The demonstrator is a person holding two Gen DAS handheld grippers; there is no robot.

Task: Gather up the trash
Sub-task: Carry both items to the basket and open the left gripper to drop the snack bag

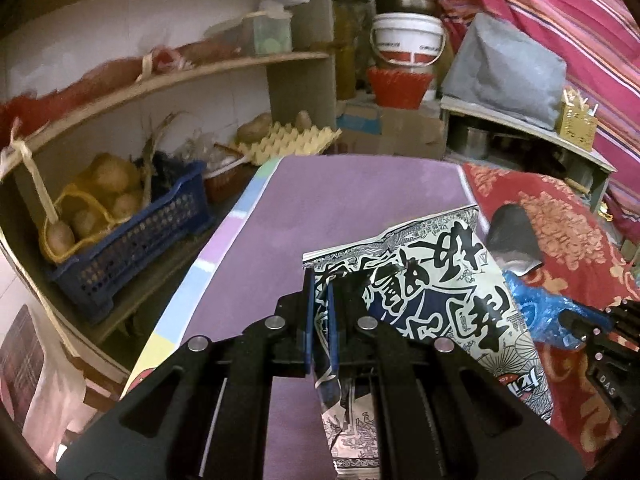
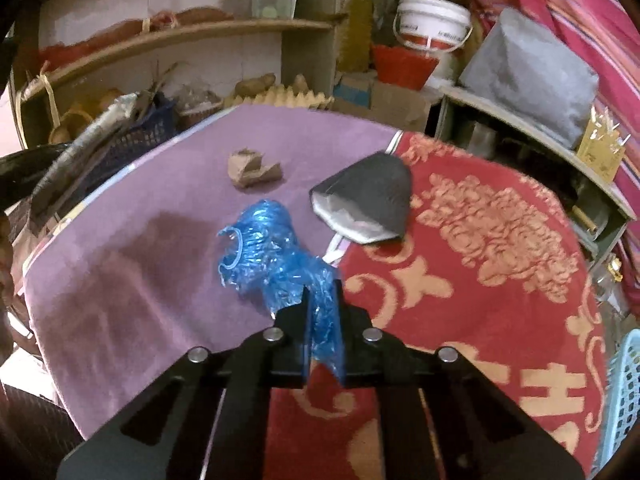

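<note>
Already, a crumpled blue plastic bag (image 2: pixel 276 256) is clamped in the right gripper (image 2: pixel 323 308), trailing ahead-left of it; a printed snack wrapper (image 1: pixel 420 300) is pinched by the left gripper (image 1: pixel 320 292).

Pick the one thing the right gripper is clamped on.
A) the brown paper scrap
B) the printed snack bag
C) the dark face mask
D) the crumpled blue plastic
D: in the right wrist view the right gripper has its jaws pinched on the crumpled blue plastic, while the face mask and brown paper scrap lie untouched beyond it.
</note>
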